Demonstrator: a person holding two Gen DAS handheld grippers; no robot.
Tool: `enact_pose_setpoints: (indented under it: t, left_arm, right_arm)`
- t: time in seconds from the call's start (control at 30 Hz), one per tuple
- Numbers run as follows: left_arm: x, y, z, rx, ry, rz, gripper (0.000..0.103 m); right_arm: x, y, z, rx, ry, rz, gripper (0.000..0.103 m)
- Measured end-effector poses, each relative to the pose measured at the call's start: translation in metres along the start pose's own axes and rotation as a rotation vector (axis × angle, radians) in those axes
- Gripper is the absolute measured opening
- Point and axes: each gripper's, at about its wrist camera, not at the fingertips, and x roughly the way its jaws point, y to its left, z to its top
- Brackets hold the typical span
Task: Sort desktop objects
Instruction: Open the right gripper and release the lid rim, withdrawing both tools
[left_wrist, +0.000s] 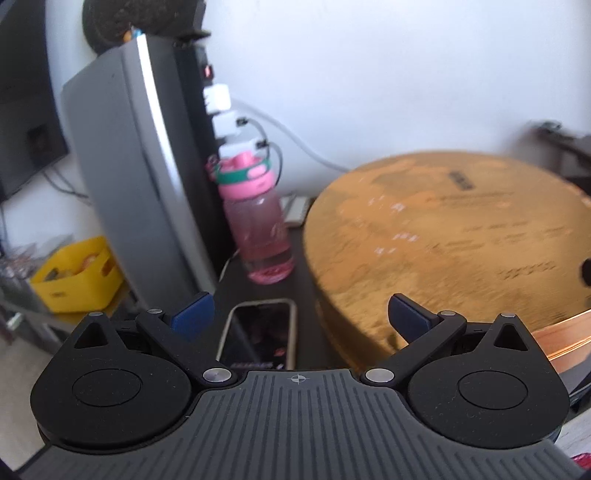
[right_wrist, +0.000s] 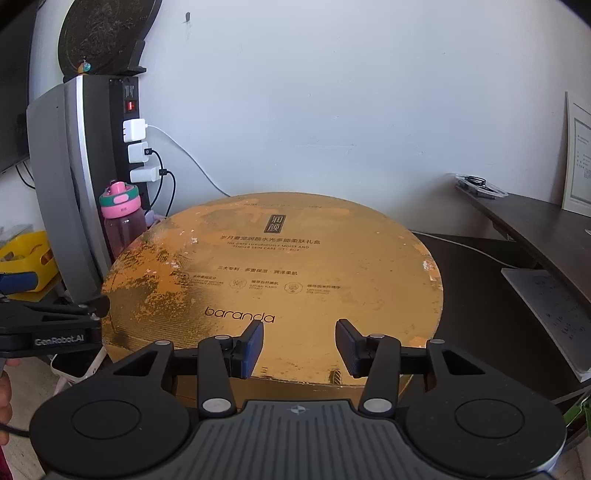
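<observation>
Two claws are showing, both with fingers standing apart and nothing between them. Left claw (left_wrist: 299, 314) is hovering low over a dark phone (left_wrist: 258, 334) that is lying flat on the dark bench (left_wrist: 306, 314), its fingers spread wider than the phone and standing to either side of it. Pink water bottle (left_wrist: 260, 229) is standing upright just beyond the phone, near a grey upright panel (left_wrist: 125, 177) on the left and just beside the big round gold box (left_wrist: 443, 240) on the right. Yellow bin (left_wrist: 79, 275) is sitting lower down at far left, past the panel, with some small items inside that are too blurred to name. Right claw (right_wrist: 299, 345) is hanging over the near rim of the gold box (right_wrist: 273, 273), which is filling most of the bench centre; it is gripping nothing. Loose papers (right_wrist: 550, 314) are lying on the bench at right under a dark shelf (right_wrist: 535, 218). Judging by the pose, the left claw is lining up on the phone, though whether it is approaching for a pick or has just set the phone down, this one moment is not settling. If a pick is intended, the move is calling for a lower descent and a squeeze across the phone's narrow sides; the thin, flat body is leaving little edge to catch, so slipping is the likely trouble. Left view is motion-blurred on the box side.
</observation>
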Motion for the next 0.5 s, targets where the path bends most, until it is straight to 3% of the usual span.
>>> enact_pose_setpoints:
  t: [0.1, 0.37, 0.5]
  left_arm:
    - [0.011, 0.003, 0.0, -0.007, 0.05, 0.037, 0.103]
    - [0.01, -0.001, 0.0, 0.051, 0.078, 0.031, 0.103]
    - [-0.007, -0.003, 0.006, 0.046, 0.021, -0.054, 0.103]
  right_arm:
    - [0.005, 0.003, -0.001, -0.012, 0.019, 0.001, 0.047]
    - [0.016, 0.009, -0.005, -0.04, 0.067, 0.006, 0.049]
    - [0.008, 0.008, -0.001, -0.017, 0.042, 0.035, 0.051]
